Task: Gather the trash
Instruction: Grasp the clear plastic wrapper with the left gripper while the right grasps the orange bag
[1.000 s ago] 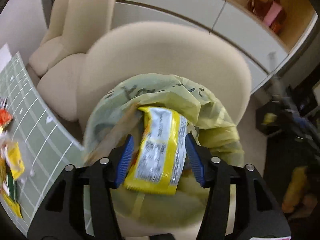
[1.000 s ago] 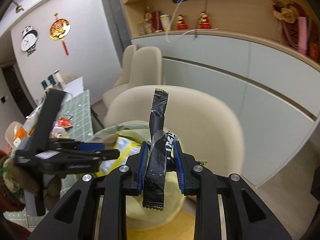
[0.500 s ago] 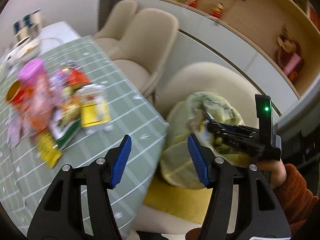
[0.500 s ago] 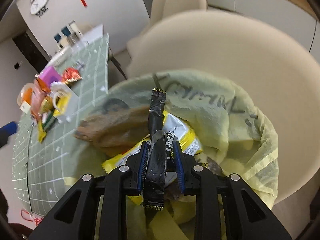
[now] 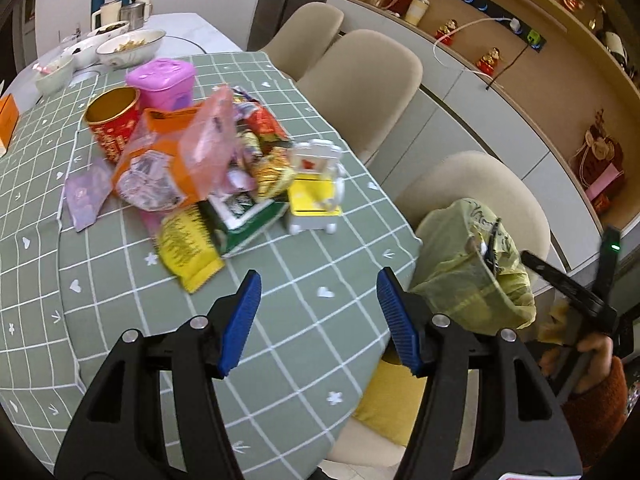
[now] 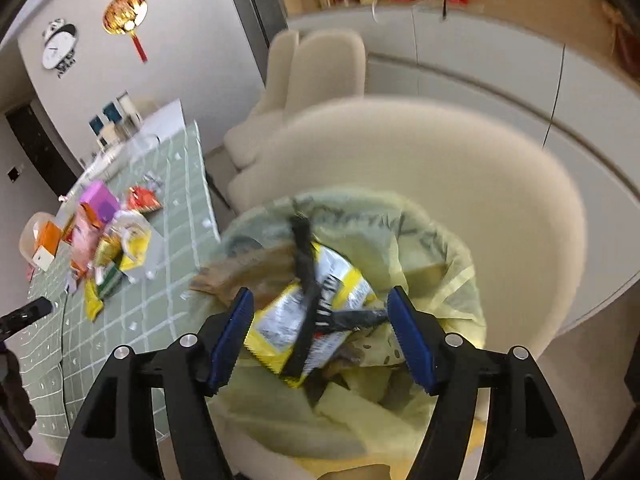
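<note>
While the right hand-held gripper (image 6: 320, 336) hangs over the yellow trash bag (image 6: 432, 240) on a chair (image 6: 500, 184), its jaws are opening and touch nothing; a black wrapper (image 6: 306, 280) lies inside on a yellow packet (image 6: 340, 276). Spread and empty, the left hand-held gripper (image 5: 318, 320) is above the green surface (image 5: 120, 320), near a pile of wrappers (image 5: 208, 168).

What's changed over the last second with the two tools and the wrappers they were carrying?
The left tool dropped its yellow wrapper into the trash bag, then swung over the table toward the litter pile, empty. The right tool came down over the bag; its jaws are opening, and the black wrapper is free between them. The bag on the chair and the pile stayed put.
</note>
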Available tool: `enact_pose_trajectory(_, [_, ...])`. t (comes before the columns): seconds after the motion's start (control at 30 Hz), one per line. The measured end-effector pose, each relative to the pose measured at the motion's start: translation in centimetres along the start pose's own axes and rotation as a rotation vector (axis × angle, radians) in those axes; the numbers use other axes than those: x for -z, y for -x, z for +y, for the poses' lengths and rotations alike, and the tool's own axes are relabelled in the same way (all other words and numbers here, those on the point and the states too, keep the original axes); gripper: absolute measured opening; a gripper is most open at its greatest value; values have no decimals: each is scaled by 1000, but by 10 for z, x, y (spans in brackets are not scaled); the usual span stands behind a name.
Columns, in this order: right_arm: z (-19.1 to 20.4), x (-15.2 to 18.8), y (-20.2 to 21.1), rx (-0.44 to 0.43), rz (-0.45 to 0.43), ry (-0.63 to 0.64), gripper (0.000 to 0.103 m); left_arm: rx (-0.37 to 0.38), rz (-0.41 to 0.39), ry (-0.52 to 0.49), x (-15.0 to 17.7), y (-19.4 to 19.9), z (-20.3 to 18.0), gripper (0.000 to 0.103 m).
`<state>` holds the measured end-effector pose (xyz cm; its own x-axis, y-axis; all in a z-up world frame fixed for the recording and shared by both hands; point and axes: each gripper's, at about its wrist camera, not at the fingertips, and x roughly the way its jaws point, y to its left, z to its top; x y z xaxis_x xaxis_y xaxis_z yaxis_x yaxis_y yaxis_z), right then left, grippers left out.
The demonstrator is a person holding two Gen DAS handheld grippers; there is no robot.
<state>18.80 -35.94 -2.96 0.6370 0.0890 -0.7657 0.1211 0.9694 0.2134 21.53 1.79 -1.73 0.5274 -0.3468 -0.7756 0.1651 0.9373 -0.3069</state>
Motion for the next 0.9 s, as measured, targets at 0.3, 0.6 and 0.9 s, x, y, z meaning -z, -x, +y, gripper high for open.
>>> enact_pose_trajectory(0.3, [83, -5, 38, -20, -100, 94, 67, -88, -54, 51, -2, 17, 77, 57])
enact_pose_trajectory(0.6, [178, 6, 2, -76, -51, 149, 67, -161, -105, 187, -5, 36, 191, 57])
enact_pose_trajectory(0.9, [247, 29, -33, -58, -3, 242, 66, -121, -49, 130, -38, -7, 253, 58])
